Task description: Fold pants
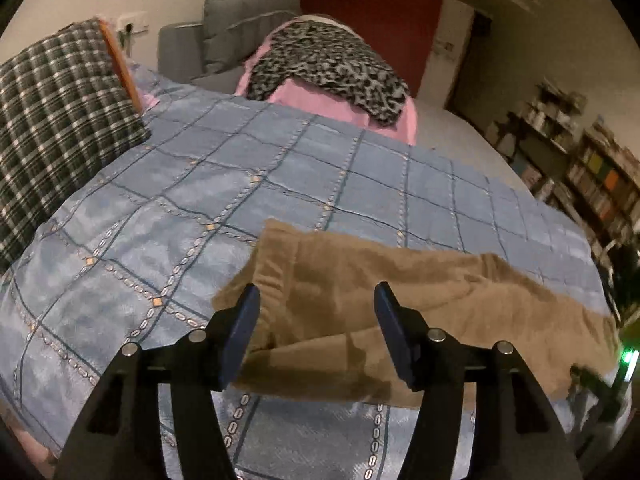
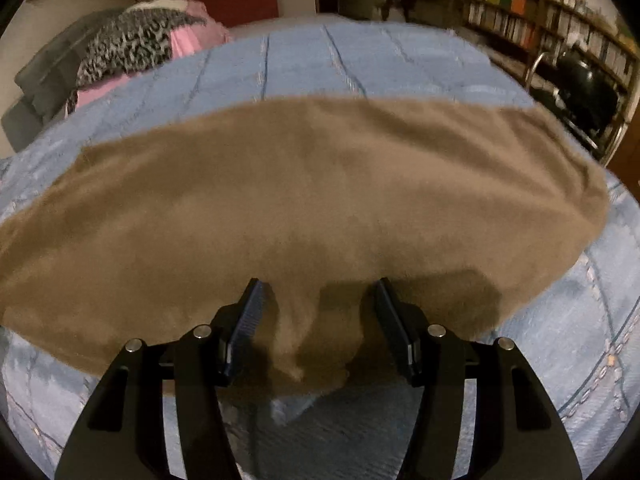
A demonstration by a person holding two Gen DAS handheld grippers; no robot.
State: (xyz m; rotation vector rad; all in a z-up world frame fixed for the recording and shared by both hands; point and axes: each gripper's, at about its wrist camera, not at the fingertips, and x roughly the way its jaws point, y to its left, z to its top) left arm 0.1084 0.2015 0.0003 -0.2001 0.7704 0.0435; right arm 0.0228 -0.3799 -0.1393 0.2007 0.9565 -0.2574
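Observation:
Tan brown pants (image 1: 360, 280) lie flat across a blue checked bedspread (image 1: 200, 168). In the left wrist view their folded left end, with layered edges, sits just beyond my left gripper (image 1: 316, 292), which is open; the cloth lies below the gap and the pads do not press on it. In the right wrist view the pants (image 2: 280, 180) fill the middle of the frame. My right gripper (image 2: 318, 284) is open over their near edge, where a small ridge of fabric stands between the fingers, apart from both pads.
A dark plaid pillow (image 1: 60, 120) lies at the left of the bed. Leopard-print cloth (image 1: 320, 68) on pink fabric sits at the far end, before a grey armchair (image 1: 224, 36). Bookshelves (image 2: 520, 20) and a black chair (image 2: 580, 88) stand to the right.

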